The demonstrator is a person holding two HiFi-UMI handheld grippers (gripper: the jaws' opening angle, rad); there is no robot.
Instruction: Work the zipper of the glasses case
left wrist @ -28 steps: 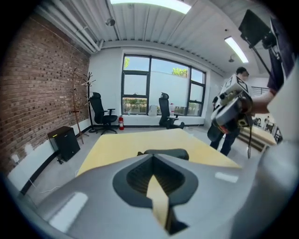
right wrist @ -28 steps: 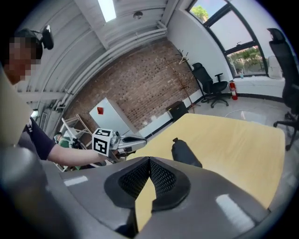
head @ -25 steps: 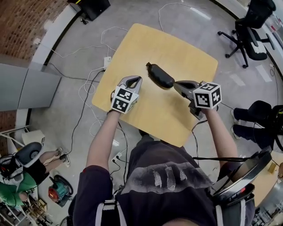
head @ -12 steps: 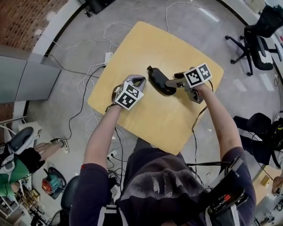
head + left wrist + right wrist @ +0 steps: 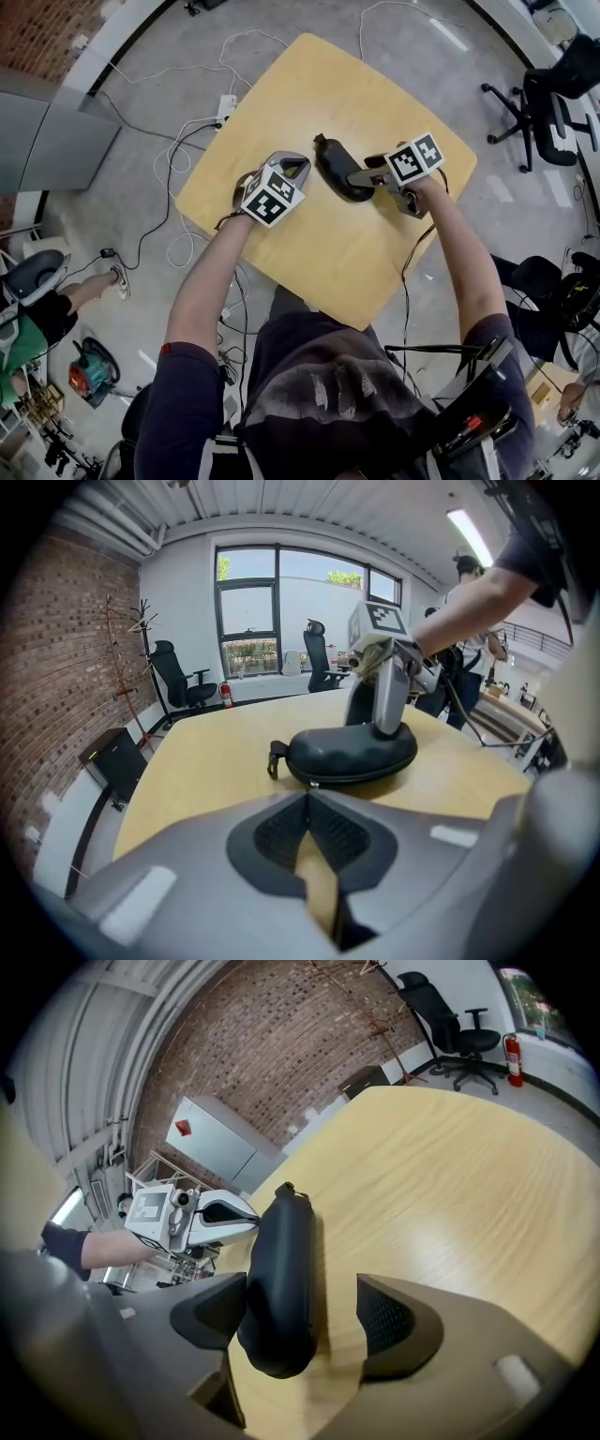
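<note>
Findings at the bench: we record a black, oval, hard-shell zippered glasses case (image 5: 339,169) lying flat near the middle of a pale yellow wooden tabletop with rounded corners (image 5: 309,89). It is shut, and its zipper seam runs round the edge. A small black loop tab (image 5: 273,759) projects from the end farther from the right gripper. The right gripper (image 5: 360,177), held in the person's right hand, reaches in over the opposite end of the case. Its jaws have just been opening and now stand spread wide, with that rounded end between them. In the right gripper view (image 5: 305,1314), one pad sits just beside the case's side, and we cannot confirm contact. The other pad stands clearly apart, with bare wood showing in the gap, so we note no pinch. The left gripper (image 5: 300,162) rests low over the table just beside the case's long side. In the left gripper view (image 5: 307,801) its jaws are pressed together with nothing between them, tips pointing toward the case but apart from it. White and black cables (image 5: 187,150) trail across the grey floor beyond the table.
</note>
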